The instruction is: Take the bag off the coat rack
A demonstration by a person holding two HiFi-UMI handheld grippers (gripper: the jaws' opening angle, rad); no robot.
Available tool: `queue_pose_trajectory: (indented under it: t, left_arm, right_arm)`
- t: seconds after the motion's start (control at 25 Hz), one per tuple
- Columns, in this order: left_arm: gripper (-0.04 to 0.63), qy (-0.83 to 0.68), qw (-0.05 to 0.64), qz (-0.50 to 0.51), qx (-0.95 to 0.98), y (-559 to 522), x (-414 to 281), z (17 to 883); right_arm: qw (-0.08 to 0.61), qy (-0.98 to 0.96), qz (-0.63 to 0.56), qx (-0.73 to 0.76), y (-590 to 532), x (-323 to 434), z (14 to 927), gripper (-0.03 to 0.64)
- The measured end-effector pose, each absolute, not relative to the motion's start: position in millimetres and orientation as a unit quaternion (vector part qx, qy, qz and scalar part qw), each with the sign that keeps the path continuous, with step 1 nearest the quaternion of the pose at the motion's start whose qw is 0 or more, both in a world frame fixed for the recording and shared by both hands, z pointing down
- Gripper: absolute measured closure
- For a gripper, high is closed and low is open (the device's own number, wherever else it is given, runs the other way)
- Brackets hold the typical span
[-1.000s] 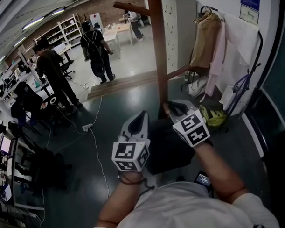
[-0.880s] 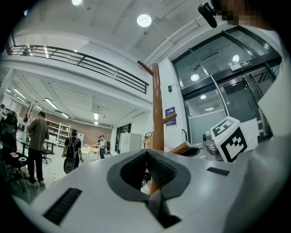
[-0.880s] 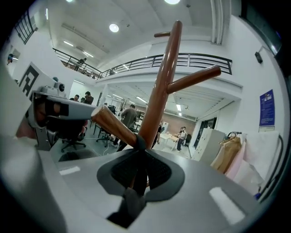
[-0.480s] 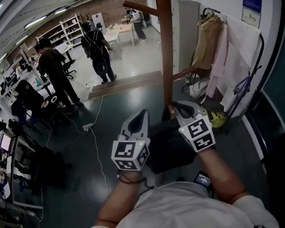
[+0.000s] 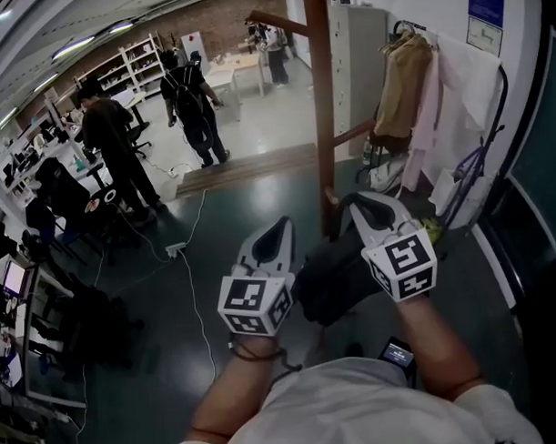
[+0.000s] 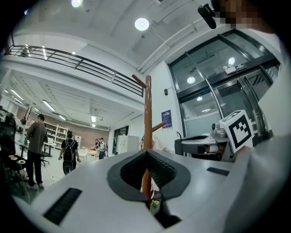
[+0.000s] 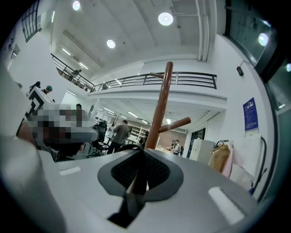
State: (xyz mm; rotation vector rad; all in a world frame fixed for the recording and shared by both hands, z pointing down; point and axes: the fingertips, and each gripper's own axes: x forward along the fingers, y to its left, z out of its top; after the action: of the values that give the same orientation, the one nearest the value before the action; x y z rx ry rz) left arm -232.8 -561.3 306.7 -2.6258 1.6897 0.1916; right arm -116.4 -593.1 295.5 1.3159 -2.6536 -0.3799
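Observation:
The brown wooden coat rack [image 5: 321, 106] stands just ahead of me, and its pole and pegs also show in the right gripper view [image 7: 161, 104]. A black bag [image 5: 330, 280] hangs between my two grippers, low and close to my body. My right gripper [image 5: 361, 204] is beside the pole's foot, shut on the bag's black strap [image 7: 137, 182], which runs through its jaws [image 7: 141, 152]. My left gripper [image 5: 271, 233] is left of the bag, shut, with nothing in it. Past its closed jaws [image 6: 146, 152] I see the coat rack's pole [image 6: 147, 113].
Clothes [image 5: 410, 94] hang on the white wall at right, above a yellow-green item [image 5: 431, 229] on the floor. Two people [image 5: 187, 97] stand at back left near desks and shelves. A white cable [image 5: 193, 265] trails across the dark floor. A step [image 5: 249, 165] crosses behind the rack.
My right gripper has drawn back to the right, away from the pole, taking the strap and black bag with it. The left gripper has barely moved.

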Motion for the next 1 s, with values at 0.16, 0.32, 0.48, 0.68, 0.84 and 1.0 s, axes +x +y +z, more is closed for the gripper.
queue_pose_trajectory:
  t: [0.16,0.32,0.48,0.68,0.84,1.0]
  left_arm:
    - [0.588,0.535,0.003,0.065,-0.842,-543.7,-232.9,305.4]
    - [0.588,0.53,0.001,0.066,-0.846,-530.9,-228.1,307.3]
    - [0.588,0.527,0.001,0.062,-0.848,-522.1,-225.0,310.0]
    - [0.588,0.528,0.0,0.062,-0.847,-516.7,-222.2,313.5]
    - [0.589,0.528,0.0,0.063,-0.847,-515.3,-222.1,316.8]
    - [0.588,0.527,-0.002,0.063,-0.848,-511.1,-226.3,318.1]
  right_arm:
    - [0.028,-0.892,-0.099,0.44,-569.4,-110.9,288.5,0.594]
    - [-0.012,-0.894,-0.059,0.444,-553.1,-103.4,294.9,0.594]
    - [-0.026,-0.897,-0.043,0.439,-539.7,-104.7,305.1,0.594]
    - [-0.029,-0.898,-0.046,0.438,-526.0,-107.7,317.6,0.592]
    - [-0.028,-0.898,-0.041,0.437,-521.6,-110.4,323.7,0.594]
    - [-0.026,-0.899,-0.036,0.436,-515.7,-117.3,324.7,0.594]
